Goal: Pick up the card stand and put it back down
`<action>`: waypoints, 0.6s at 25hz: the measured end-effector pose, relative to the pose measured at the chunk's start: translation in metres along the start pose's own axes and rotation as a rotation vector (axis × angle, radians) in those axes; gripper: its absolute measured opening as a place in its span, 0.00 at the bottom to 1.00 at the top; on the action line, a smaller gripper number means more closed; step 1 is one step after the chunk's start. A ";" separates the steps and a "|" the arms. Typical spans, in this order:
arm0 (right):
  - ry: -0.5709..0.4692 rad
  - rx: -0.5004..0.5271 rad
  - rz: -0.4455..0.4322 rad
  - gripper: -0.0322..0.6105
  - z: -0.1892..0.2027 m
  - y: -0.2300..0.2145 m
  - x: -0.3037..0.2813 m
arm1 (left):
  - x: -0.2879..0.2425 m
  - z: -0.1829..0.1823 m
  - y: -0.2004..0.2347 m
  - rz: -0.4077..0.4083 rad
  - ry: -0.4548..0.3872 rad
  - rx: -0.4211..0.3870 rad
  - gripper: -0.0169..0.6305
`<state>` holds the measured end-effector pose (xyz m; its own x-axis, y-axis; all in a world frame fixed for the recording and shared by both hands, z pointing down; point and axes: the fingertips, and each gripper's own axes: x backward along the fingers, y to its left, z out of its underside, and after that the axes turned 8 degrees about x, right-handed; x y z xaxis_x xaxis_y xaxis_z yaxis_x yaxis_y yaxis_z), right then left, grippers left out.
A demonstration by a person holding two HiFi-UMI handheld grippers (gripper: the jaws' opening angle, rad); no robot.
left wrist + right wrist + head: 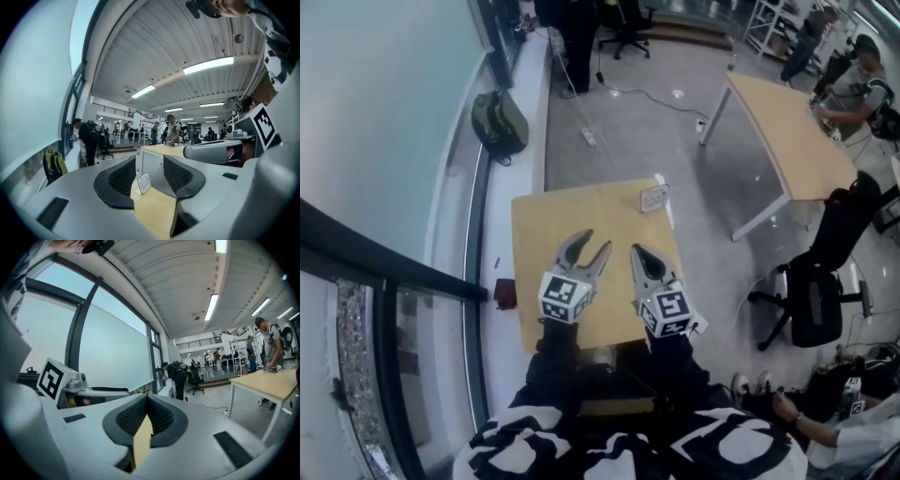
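The card stand [654, 197], a small white sign, stands upright at the far right corner of the small wooden table [544, 225]. My left gripper [592, 242] hovers over the table's middle, jaws apart, nothing between them. In the left gripper view the card stand [144, 183] shows far off through the gap of the left gripper [149, 174], well clear of the pads. My right gripper [636, 251] is beside the left one, jaws together and empty. In the right gripper view the right gripper [147, 401] has its tips meeting above the table edge [142, 444].
A green backpack [499, 122] leans on the window ledge at the far left. A longer wooden table [787, 131] and a black office chair [820, 281] stand to the right. A seated person [825, 412] is at the lower right. A dark red item [505, 293] lies left of the table.
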<state>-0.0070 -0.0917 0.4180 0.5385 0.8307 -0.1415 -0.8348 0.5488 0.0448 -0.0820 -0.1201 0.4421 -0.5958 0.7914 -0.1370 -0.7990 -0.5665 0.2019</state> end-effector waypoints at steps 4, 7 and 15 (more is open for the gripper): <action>-0.066 0.028 0.006 0.08 -0.028 0.017 0.008 | 0.030 -0.029 -0.006 -0.046 -0.080 -0.033 0.23; -0.090 0.049 0.031 0.08 -0.044 0.023 0.019 | 0.042 -0.055 -0.021 -0.061 -0.149 -0.047 0.14; -0.125 0.102 0.082 0.08 -0.065 0.028 0.038 | 0.054 -0.067 -0.039 -0.124 -0.211 -0.053 0.04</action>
<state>-0.0174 -0.0508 0.3491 0.4846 0.8747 -0.0093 -0.8639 0.4802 0.1521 -0.0882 -0.0703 0.3618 -0.4667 0.8831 0.0492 -0.8716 -0.4686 0.1441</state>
